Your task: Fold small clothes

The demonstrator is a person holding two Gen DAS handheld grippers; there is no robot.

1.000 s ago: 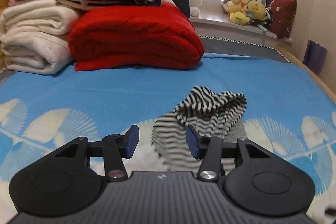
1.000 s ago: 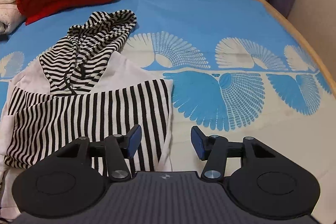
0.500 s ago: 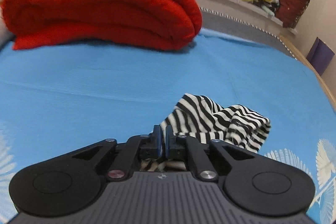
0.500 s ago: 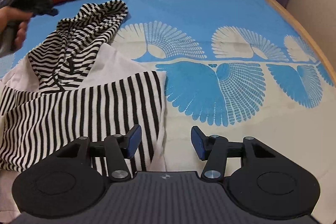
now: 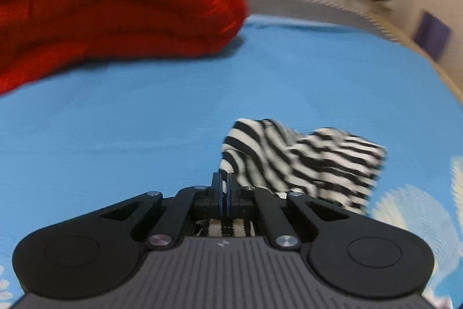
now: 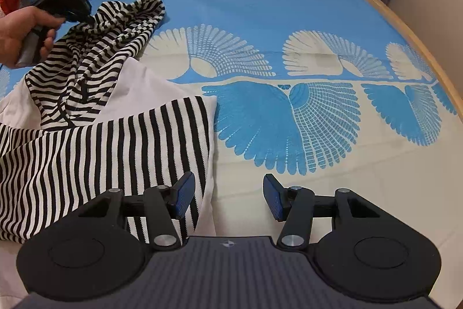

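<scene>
Black-and-white striped hooded top with a plain white panel (image 6: pixel 95 118) lies on the blue bed sheet with white fan print (image 6: pixel 289 19), at the left of the right wrist view; body flat, striped hood (image 6: pixel 115 28) bunched and lifted at the far end. Left tongs (image 5: pixel 224 190) pressed together, pinching the hood edge; striped cloth shows between and under the fingers. Right view shows the left hand (image 6: pixel 17 34) holding that tool at the hood, cloth pulled taut toward it. Right tongs (image 6: pixel 228 197) spread wide, holding nothing, hovering low over the sheet just beside the garment's right hem; left fingertip (image 6: pixel 183 194) overlaps the striped edge, contact cannot be told.

Step in hand, likely: fold hood down onto the body. To do it well: keep the pinch firm, carry the hood in a low arc toward the hem, lay it centred on the white panel, then release. Right tongs could pin the hem so the body doesn't slide. Knit looks soft, may bunch.

Folded red blanket (image 5: pixel 115 5) sits behind on the bed, well apart. Left view is motion-blurred.
</scene>
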